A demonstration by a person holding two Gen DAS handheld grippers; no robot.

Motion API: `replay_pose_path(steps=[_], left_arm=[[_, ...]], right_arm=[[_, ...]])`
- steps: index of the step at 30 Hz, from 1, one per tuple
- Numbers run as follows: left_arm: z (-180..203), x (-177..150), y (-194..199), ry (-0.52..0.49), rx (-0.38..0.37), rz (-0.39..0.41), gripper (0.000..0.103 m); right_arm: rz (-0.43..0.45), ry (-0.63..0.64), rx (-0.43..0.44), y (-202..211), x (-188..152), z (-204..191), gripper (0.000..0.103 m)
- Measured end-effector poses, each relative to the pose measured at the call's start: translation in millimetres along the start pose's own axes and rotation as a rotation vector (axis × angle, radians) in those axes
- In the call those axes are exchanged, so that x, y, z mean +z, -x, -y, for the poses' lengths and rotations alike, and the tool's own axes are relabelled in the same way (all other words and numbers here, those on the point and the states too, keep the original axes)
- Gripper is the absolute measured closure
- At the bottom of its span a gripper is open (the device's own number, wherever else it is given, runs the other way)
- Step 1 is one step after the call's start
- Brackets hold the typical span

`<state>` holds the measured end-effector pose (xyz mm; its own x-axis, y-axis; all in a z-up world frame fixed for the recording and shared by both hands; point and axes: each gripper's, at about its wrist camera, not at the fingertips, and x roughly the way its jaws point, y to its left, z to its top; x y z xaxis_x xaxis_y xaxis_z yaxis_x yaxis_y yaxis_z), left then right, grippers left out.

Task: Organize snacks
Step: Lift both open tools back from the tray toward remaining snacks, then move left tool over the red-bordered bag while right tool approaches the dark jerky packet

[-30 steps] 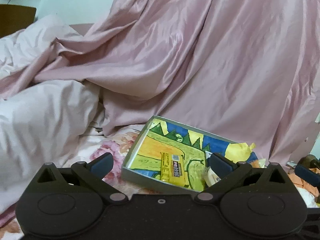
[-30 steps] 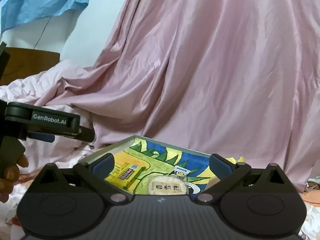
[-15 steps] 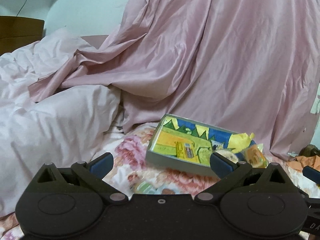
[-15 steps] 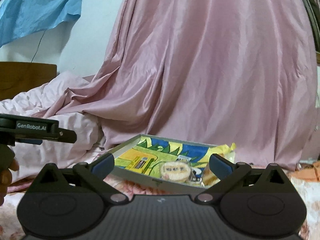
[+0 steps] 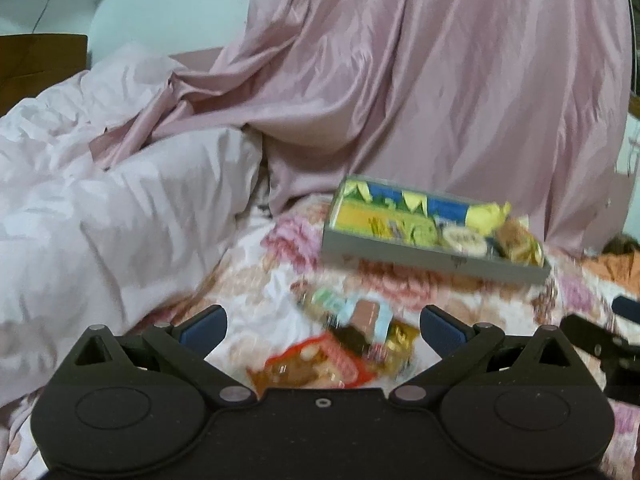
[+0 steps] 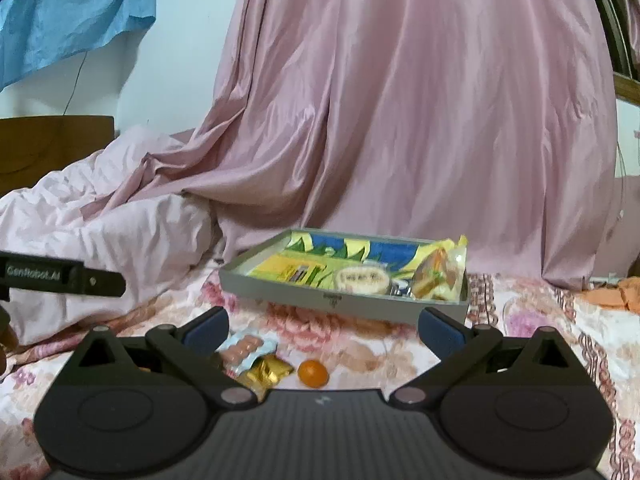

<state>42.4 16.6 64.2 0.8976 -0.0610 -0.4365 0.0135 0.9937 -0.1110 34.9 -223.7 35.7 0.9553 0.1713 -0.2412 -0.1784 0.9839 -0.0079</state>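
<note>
**Loose snacks ahead of both claws, tray waiting beyond**

The loose snacks (image 5: 340,344) lie in a small heap on the bed, just ahead of the left claw (image 5: 323,326) and between its spread fingers; nothing is gripped. The heap is blurred, but a red-orange crinkly packet (image 5: 316,368), a pale blue wrapper and a gold foil piece can be made out. The right claw (image 6: 323,330) is likewise spread wide and empty. Just ahead of it, towards its left finger, sit a blister-like pack of pink pieces (image 6: 245,346), a gold foil packet (image 6: 266,372) and a small round orange sweet (image 6: 313,373).

Farther ahead of both claws is the shallow grey tray (image 6: 344,300), its floor printed in bright yellow, green and blue. It already holds a round wrapped cake (image 6: 363,280) and a glossy yellow bag (image 6: 438,272) crowded at its right end.

Likely trouble: the wrappers are thin, slick and overlapping, so a closing claw could pinch two at once or squeeze one out sideways. The round sweet may roll away on the soft, uneven floral bedsheet (image 6: 520,320), which also gives under pressure. The pink satin drape (image 6: 400,120) and rumpled quilt (image 5: 120,220) sit well beyond.
</note>
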Motion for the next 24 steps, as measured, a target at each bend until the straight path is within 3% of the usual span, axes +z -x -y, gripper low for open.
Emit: replay_pose_path(steps=[24], left_arm=[[-14,-43,-45,-0.134,-0.090,-0.228,0.001]], right_arm=[[-0.240,-0.013,0.069,-31,-44,-15,0.000]])
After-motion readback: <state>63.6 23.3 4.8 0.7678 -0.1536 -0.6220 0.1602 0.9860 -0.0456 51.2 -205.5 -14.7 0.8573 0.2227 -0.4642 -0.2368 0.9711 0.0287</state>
